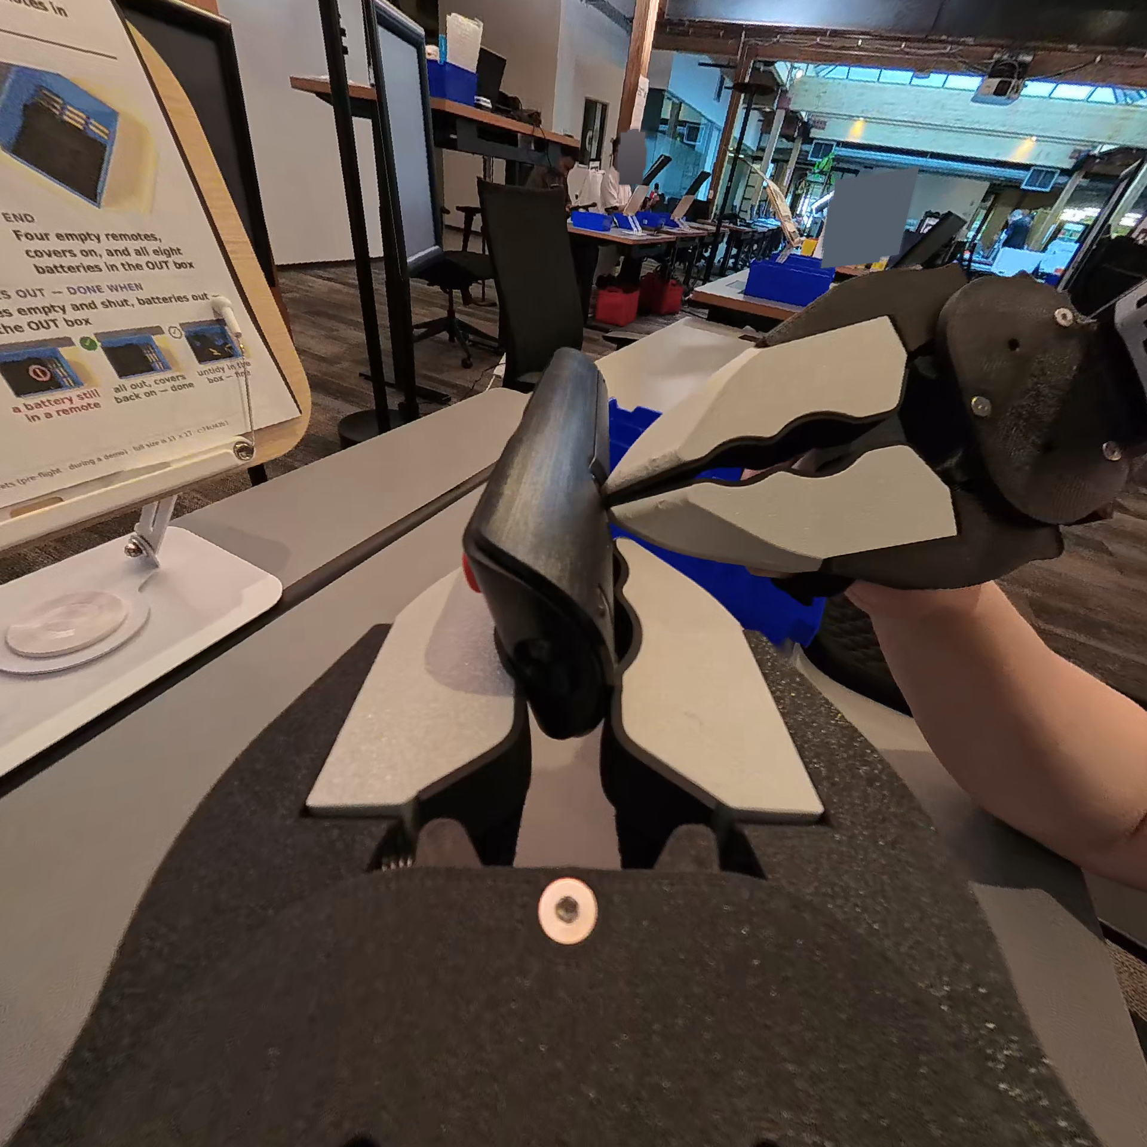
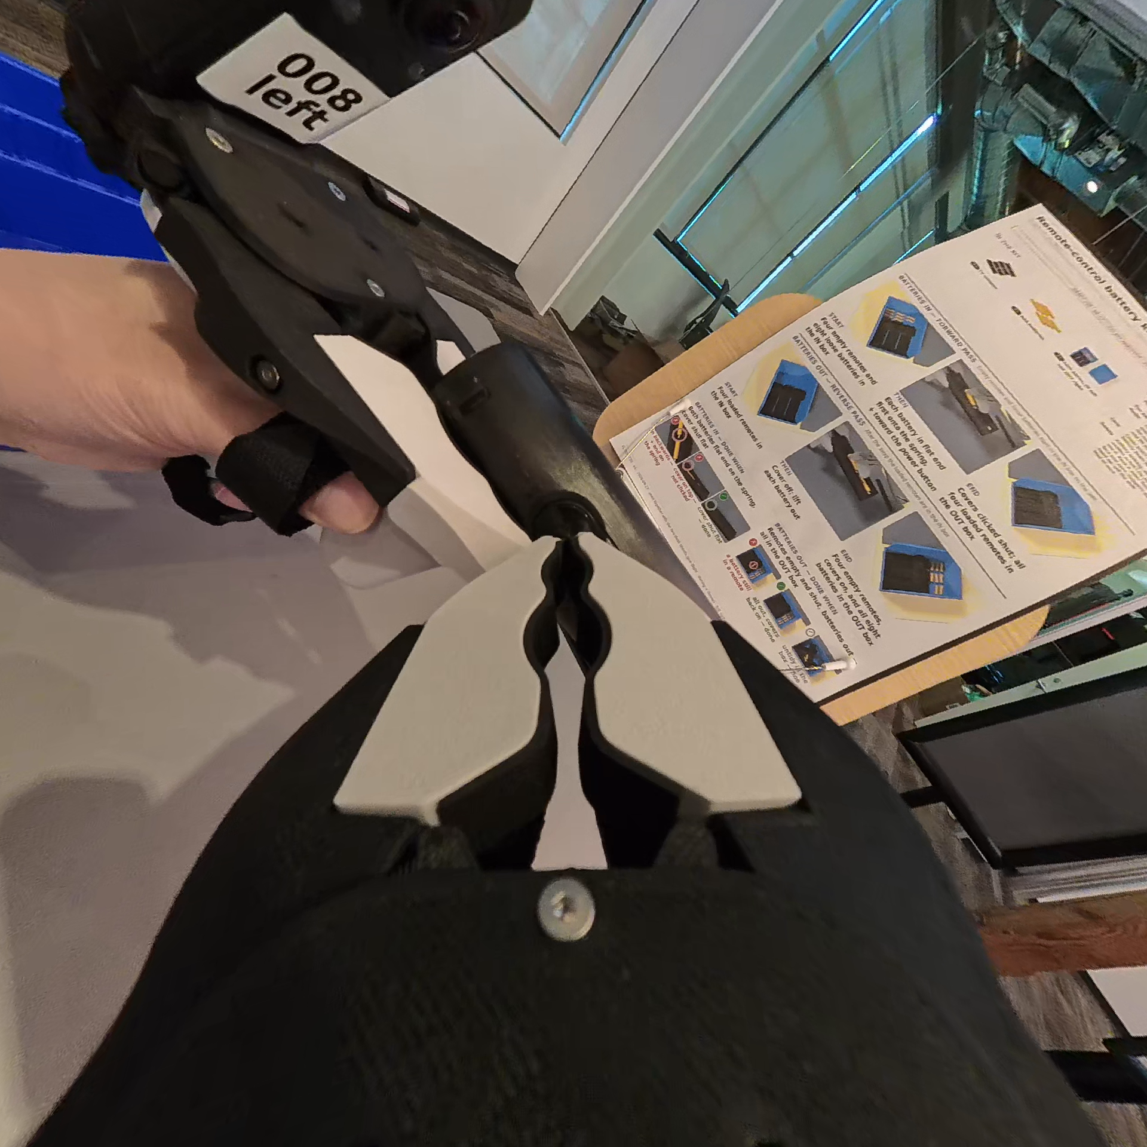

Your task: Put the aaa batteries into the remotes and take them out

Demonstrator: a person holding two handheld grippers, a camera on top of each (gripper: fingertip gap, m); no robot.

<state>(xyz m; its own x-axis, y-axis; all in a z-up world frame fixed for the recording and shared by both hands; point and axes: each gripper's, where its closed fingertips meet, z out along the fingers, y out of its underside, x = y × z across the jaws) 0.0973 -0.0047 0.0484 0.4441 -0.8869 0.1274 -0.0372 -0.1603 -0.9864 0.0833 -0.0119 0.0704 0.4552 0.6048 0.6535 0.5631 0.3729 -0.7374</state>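
A black remote (image 1: 540, 484) stands tilted above the grey table (image 1: 347, 490), its lower end clamped between the fingers of my left gripper (image 1: 546, 589). Its smooth back faces me, and a red button shows at its left edge. My right gripper (image 1: 608, 499) comes in from the right, shut, with its tips pinched on the remote's right edge. In the right wrist view my right gripper (image 2: 568, 546) is shut at the end of the remote (image 2: 521, 422), which my left gripper (image 2: 478, 472) holds. No batteries are in view.
A blue bin (image 1: 714, 577) sits on the table behind the remote and also shows in the right wrist view (image 2: 49, 186). An instruction sheet on a stand (image 1: 124, 248) is at the left, and also appears in the right wrist view (image 2: 900, 465). Chairs and desks stand beyond the table.
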